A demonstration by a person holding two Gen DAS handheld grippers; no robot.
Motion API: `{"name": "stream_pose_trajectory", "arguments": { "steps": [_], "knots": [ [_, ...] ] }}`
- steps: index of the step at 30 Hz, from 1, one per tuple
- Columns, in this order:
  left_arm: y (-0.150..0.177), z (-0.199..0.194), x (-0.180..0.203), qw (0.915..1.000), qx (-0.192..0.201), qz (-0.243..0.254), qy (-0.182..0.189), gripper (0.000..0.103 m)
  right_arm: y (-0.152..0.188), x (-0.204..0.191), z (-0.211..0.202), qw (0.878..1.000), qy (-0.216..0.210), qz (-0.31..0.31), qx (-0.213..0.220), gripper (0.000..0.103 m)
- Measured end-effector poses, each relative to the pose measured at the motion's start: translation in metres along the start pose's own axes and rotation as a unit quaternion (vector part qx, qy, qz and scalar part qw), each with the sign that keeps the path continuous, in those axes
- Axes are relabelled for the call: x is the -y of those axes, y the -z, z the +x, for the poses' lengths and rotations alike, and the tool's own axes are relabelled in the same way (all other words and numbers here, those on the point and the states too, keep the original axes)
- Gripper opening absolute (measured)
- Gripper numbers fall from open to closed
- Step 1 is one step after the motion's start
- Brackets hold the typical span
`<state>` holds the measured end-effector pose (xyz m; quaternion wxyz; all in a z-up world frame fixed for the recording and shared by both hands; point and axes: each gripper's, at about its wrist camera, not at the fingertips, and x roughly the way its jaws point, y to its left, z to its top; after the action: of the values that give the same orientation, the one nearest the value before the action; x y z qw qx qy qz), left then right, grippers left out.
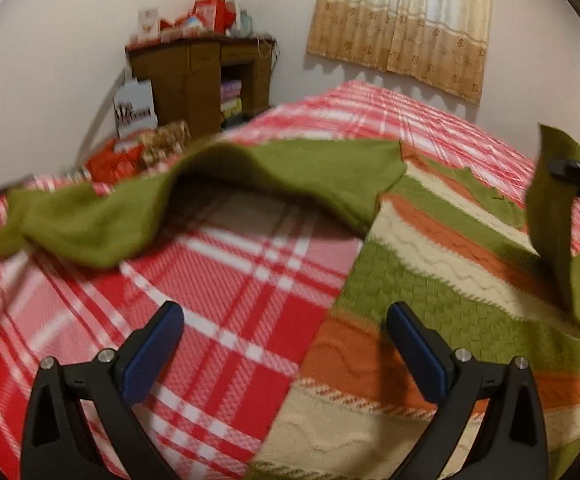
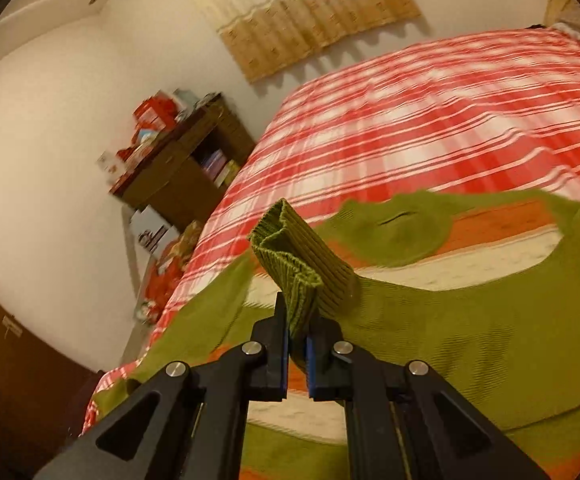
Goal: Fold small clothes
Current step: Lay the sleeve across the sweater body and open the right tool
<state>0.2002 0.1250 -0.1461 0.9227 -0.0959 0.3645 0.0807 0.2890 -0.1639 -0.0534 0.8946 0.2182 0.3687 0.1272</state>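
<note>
Green cuff (image 2: 302,256) pinched, 1 sweater (image 1: 430,280), prob. 1 bed (image 1: 230,280).

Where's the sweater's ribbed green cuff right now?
The ribbed cuff is pinched in the right gripper, lifted above the striped sweater on the plaid bedspread; the left-wrist view shows that sleeve at far right.

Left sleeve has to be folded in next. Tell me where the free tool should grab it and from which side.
Take the green left sleeve near its cuff end, at the far left of the left wrist view, coming down from above over the plaid bedspread. It likely suits a pinch there: the sleeve lies spread outward, rumpled and partly lifted, and the left tool stands open and empty. The picture is blurred, so the cuff edge is unclear.
</note>
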Motion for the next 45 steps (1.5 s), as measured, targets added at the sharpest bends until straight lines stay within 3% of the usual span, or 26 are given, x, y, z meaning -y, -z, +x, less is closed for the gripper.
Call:
{"name": "stream_pose_trajectory", "arguments": {
  "steps": [11,18,20,22,24,26,28,29,35,42,45],
  "knots": [
    [0.002,0.005,0.009,0.9995,0.011,0.022,-0.017,0.103,0.025,-0.028,0.091,0.996,-0.029,-0.003,-0.079,0.006],
    [0.002,0.006,0.010,0.9993,0.017,0.026,-0.021,0.103,0.038,-0.020,0.118,0.989,-0.093,0.027,-0.113,0.010],
    [0.003,0.006,0.010,0.9993,0.018,0.026,-0.021,0.103,0.036,-0.019,0.119,0.984,-0.115,0.040,-0.130,0.016],
    [0.003,0.006,0.011,0.9993,0.018,0.027,-0.021,0.103,0.034,-0.016,0.113,0.976,-0.156,0.061,-0.142,0.035],
    [0.004,0.006,0.010,0.9993,0.018,0.027,-0.021,0.103,0.031,-0.018,0.093,0.975,-0.169,0.055,-0.131,0.050],
    [0.004,0.006,0.010,0.9992,0.018,0.027,-0.021,0.103,0.029,-0.022,0.073,0.979,-0.168,0.023,-0.111,0.051],
    [0.004,0.006,0.009,0.9992,0.018,0.027,-0.021,0.103,0.026,-0.020,0.047,0.988,-0.133,-0.008,-0.077,0.051],
    [0.004,0.006,0.009,0.9992,0.018,0.027,-0.021,0.103,0.027,-0.012,0.029,0.994,-0.096,-0.018,-0.057,0.051],
    [0.004,0.004,0.010,0.9992,0.018,0.028,-0.023,0.103,0.033,0.046,-0.043,0.999,0.026,-0.045,0.007,0.051],
    [0.003,0.005,0.012,0.9989,0.017,0.031,-0.030,0.103,0.032,0.143,-0.085,0.988,0.149,0.015,0.022,0.049],
    [0.004,0.004,0.015,0.9988,0.016,0.032,-0.033,0.103,0.047,0.163,-0.076,0.989,0.147,0.018,-0.005,0.048]
  ]
}}
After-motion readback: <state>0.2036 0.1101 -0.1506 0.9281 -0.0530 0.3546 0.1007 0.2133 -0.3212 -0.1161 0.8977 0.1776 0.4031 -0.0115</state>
